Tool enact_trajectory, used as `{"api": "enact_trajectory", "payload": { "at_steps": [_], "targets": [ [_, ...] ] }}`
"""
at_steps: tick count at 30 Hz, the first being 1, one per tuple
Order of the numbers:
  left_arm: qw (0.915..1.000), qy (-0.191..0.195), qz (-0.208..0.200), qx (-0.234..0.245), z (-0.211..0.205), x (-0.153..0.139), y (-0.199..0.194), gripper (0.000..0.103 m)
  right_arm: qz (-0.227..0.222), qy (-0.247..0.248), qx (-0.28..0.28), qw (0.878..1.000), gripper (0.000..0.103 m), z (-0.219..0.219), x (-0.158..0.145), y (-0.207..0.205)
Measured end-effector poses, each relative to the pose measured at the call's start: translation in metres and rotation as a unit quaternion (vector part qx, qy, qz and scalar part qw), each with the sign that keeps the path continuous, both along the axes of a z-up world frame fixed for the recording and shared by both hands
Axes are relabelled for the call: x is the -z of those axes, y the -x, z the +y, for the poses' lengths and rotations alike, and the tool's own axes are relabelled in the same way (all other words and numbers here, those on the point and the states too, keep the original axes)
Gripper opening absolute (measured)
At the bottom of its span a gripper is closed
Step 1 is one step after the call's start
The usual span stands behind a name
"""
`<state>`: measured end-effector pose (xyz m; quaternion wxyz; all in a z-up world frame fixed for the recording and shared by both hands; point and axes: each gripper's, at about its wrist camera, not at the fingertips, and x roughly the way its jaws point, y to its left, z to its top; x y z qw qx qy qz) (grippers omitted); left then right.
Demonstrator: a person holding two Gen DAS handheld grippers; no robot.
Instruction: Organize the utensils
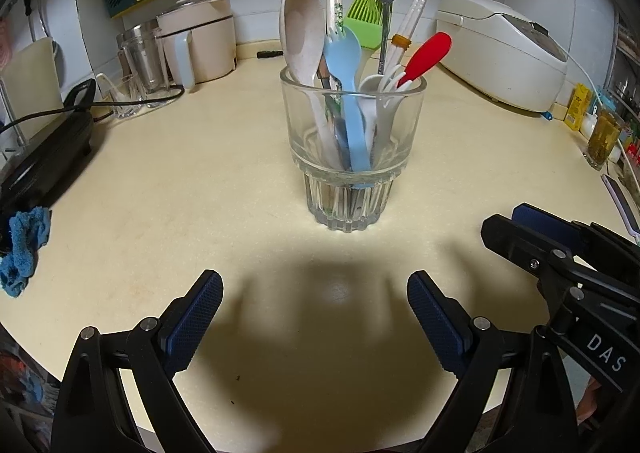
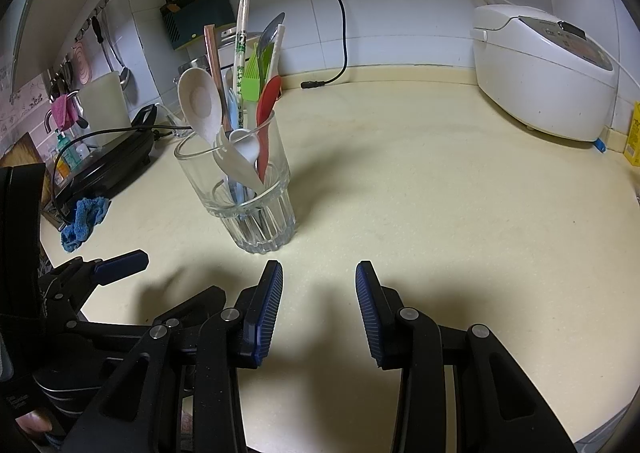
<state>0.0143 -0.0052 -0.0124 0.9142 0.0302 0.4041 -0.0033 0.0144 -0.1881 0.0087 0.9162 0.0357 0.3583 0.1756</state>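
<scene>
Overhead light is casting soft dark shadows onto the table point(image 1: 180, 181) near the lens; edges are bending, corners vignetting black, focus staying sharp.

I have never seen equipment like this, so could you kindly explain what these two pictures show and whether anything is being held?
A person holds two handheld grippers, each with a camera looking along its fingers. One picture looks out from the left gripper, the other from the right gripper. Both are open and hold nothing. On the counter stands a glass filled with utensils: a blue fork, a red-handled piece, a pale spoon. A rice cooker sits behind.
</scene>
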Motion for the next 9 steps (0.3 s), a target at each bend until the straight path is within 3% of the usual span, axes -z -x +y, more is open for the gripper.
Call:
{"api": "enact_trajectory", "payload": {
  "at_steps": [9],
  "targets": [
    [0.9999,-0.002,-0.013,-0.006,0.0093,-0.0037,-0.0028,0.093,0.0,0.001,0.008,1.0,0.038,-0.0043,0.0046,-0.0041]
  ]
}}
